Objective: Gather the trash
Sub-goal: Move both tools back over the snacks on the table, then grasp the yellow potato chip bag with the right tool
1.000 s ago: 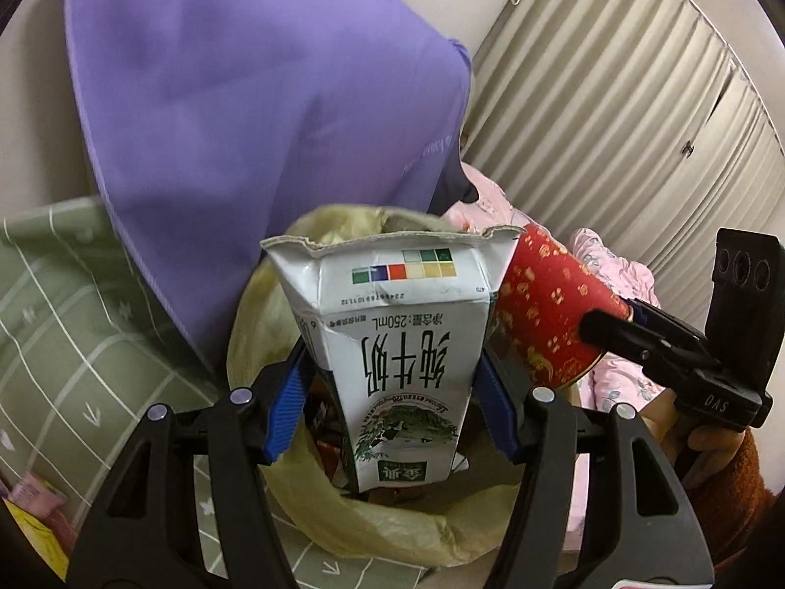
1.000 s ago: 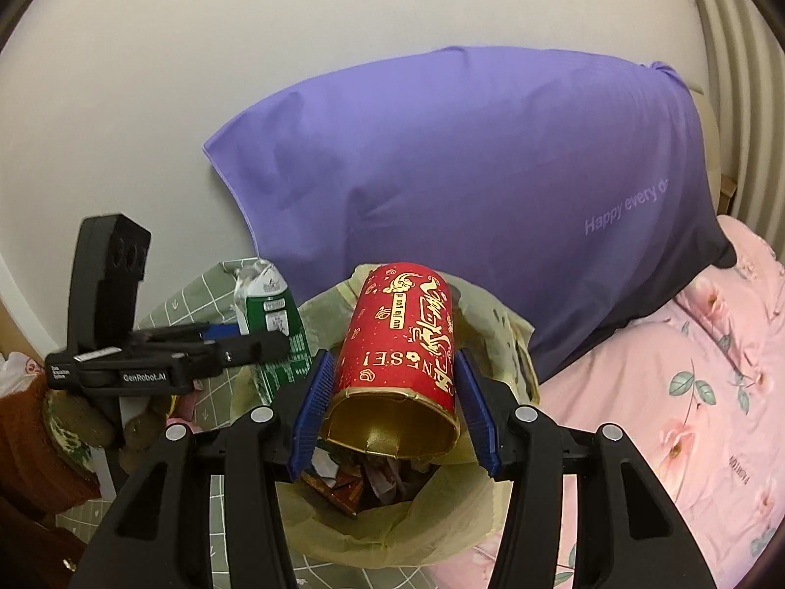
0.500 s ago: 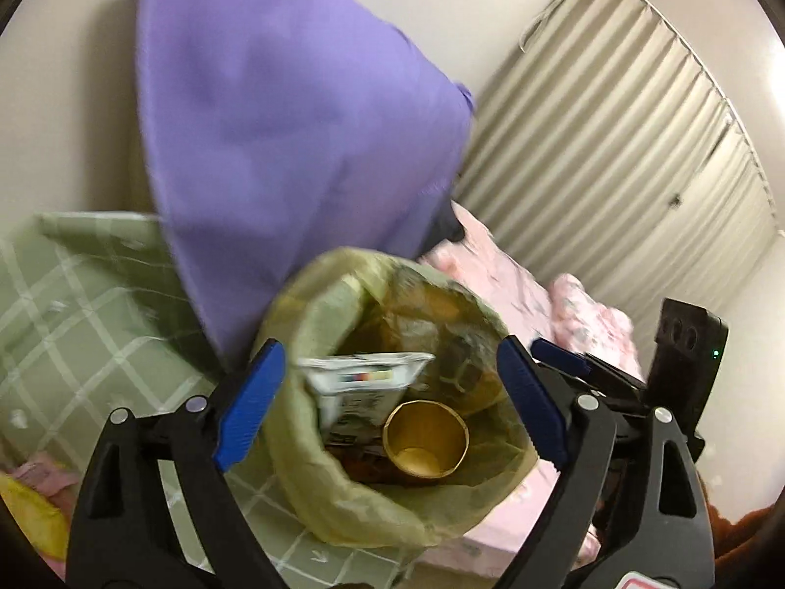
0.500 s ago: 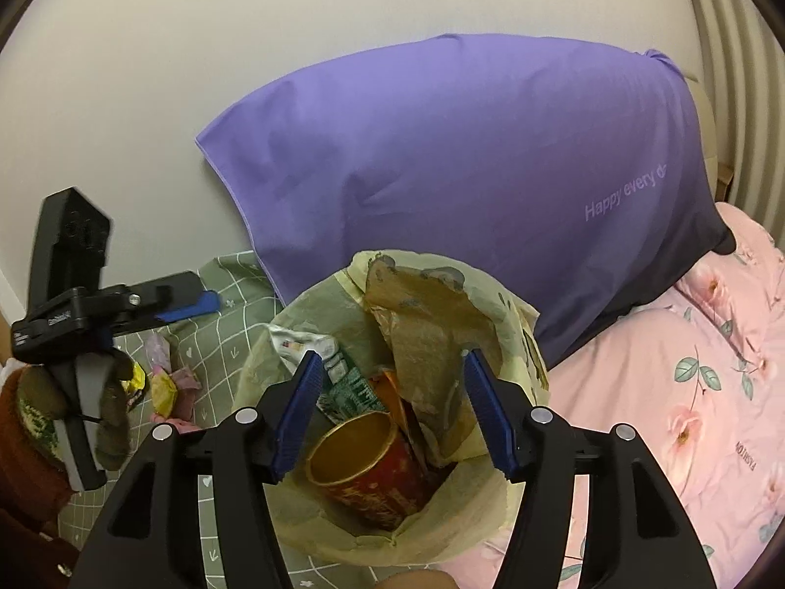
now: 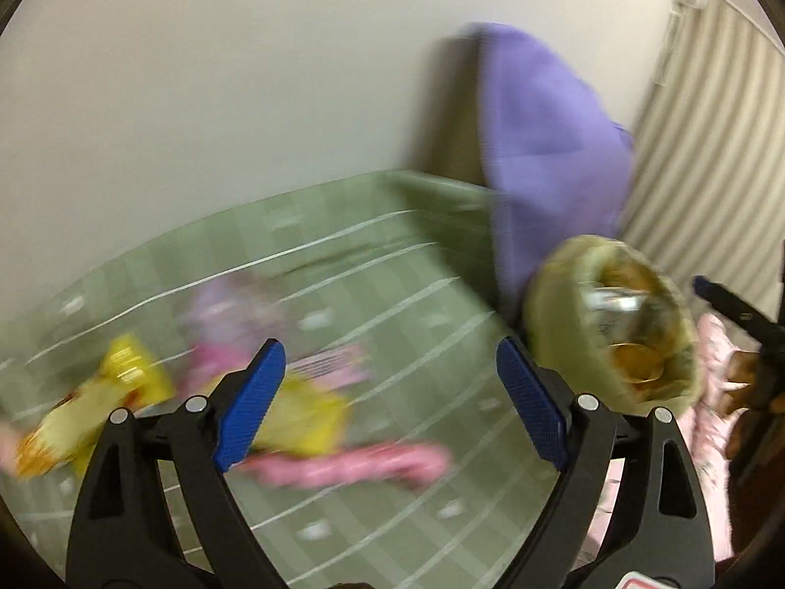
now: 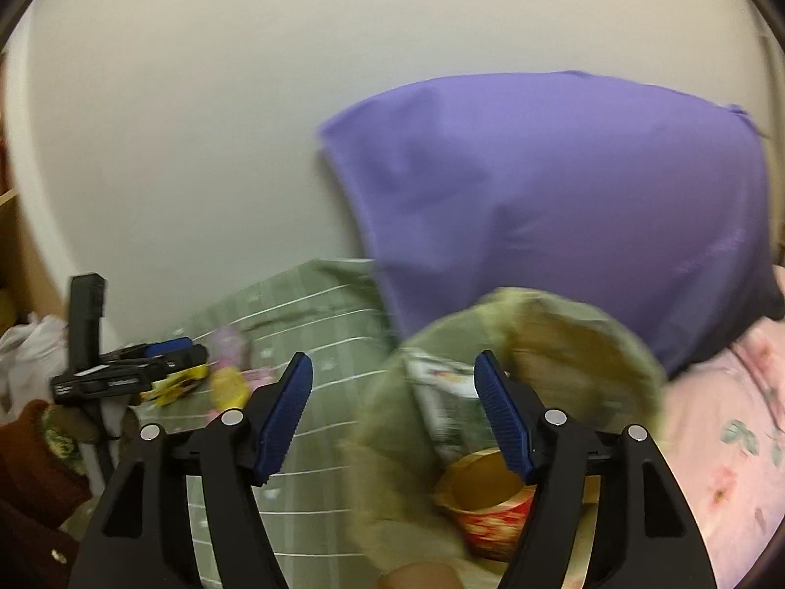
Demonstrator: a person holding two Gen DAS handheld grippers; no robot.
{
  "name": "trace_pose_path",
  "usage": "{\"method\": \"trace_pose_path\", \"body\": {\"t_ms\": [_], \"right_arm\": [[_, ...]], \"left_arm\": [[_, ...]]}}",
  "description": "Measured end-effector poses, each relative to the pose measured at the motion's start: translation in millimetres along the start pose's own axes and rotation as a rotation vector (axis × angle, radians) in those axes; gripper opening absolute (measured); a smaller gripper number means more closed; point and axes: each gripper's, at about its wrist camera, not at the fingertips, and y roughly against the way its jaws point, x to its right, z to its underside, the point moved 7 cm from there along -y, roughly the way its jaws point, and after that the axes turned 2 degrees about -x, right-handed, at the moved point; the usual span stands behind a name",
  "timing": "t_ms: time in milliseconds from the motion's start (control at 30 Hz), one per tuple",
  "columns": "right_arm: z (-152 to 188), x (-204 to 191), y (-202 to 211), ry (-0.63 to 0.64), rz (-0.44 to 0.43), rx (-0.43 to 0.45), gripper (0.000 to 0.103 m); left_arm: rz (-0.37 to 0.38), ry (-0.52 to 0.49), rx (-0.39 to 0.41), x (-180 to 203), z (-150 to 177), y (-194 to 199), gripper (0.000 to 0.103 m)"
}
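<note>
The yellow-green trash bag [image 5: 608,329] stands open on the bed and holds a milk carton [image 6: 441,392] and a red and gold paper cup [image 6: 490,505]. My left gripper [image 5: 392,402] is open and empty, over the green checked sheet [image 5: 392,304], left of the bag. Yellow wrappers [image 5: 122,373] and pink wrappers [image 5: 353,466] lie on the sheet under it, blurred. My right gripper [image 6: 392,417] is open and empty at the bag's left rim [image 6: 387,417]. The left gripper also shows in the right wrist view [image 6: 167,358], over the wrappers [image 6: 225,383].
A purple pillow [image 6: 564,206] leans on the wall behind the bag. A pink flowered sheet [image 6: 726,441] lies to the right. Pale curtains [image 5: 711,172] hang at the far right. A white bag [image 6: 29,348] sits at the far left.
Both grippers opened and dropped the milk carton and the red cup into the bag. Both have since swung left, the left one far over to the wrappers on the green sheet.
</note>
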Motion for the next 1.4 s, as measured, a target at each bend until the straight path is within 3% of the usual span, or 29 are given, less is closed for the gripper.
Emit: {"method": "trace_pose_path", "body": {"t_ms": [267,367,433,633,867,1067,1133,1267,1400], "right_arm": [[11,-69,-45,0.155,-0.134,-0.096,0.065],[20,-92,-59,0.214,-0.140,-0.142,0.065],[25,-98,-71,0.227,-0.133,-0.176,0.065],[42,-107,-110,0.241,-0.135,-0.267,0.065],[52,-124,-150,0.299,-0.147,-0.322,0.065],[53,-156,-190,0.347,-0.214,-0.346,0.065],[51,-172,-202,0.383,-0.229,-0.337,0.065],[50,-195,-230,0.410,-0.269,-0.359,0.062],[54,-212,-256,0.464,-0.245,-0.372,0.056]], "left_arm": [[-0.235,0.178,-0.036,-146,33,5,0.084],[-0.266,0.264,-0.069,-186,48,-1,0.084],[-0.284,0.270,-0.083,-201,52,-6,0.084],[-0.306,0.212,-0.114,-210,58,-20,0.084],[-0.118,0.410,-0.138,-188,90,-9,0.084],[-0.055,0.429,-0.139,-158,105,17,0.084],[-0.079,0.410,-0.108,-154,101,32,0.084],[-0.221,0.354,-0.071,-162,98,65,0.084],[-0.241,0.378,-0.070,-175,106,85,0.084]]}}
